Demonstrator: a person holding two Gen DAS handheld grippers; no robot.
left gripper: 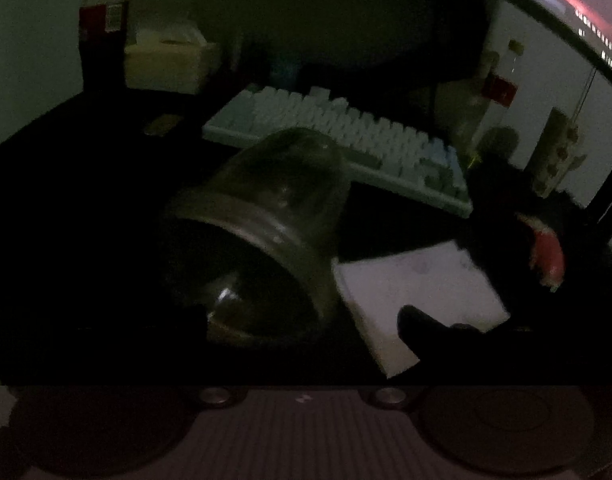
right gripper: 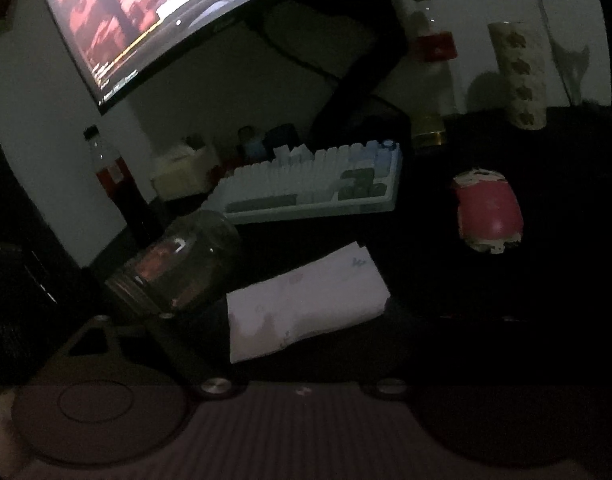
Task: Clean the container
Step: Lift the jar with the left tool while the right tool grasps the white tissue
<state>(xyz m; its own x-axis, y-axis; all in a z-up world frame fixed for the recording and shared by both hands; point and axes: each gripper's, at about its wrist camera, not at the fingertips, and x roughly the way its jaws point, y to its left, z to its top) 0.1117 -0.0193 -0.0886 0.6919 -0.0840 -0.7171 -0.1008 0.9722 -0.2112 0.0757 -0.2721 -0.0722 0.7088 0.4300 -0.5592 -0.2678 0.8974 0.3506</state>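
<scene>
The scene is very dim. A clear glass jar (left gripper: 261,236) lies tilted on the dark desk, its open mouth toward the left wrist camera. My left gripper (left gripper: 301,320) stands open: its left fingertip (left gripper: 191,320) overlaps the jar's rim, while the right one (left gripper: 422,326) is apart from the jar, over a folded white cloth (left gripper: 418,292). In the right wrist view the jar (right gripper: 177,268) sits left of the cloth (right gripper: 306,304). My right gripper (right gripper: 306,320) is open; only its left finger (right gripper: 165,320) shows, close to the jar's mouth, and the other is lost in the dark.
A pale keyboard (left gripper: 346,132) lies behind the jar, with a lit monitor (right gripper: 145,12) above it. A cola bottle (left gripper: 101,32) and a tissue box (left gripper: 169,64) stand at the back left. A red mouse (right gripper: 488,210), a red-labelled bottle (right gripper: 430,64) and a paper roll (right gripper: 518,72) are to the right.
</scene>
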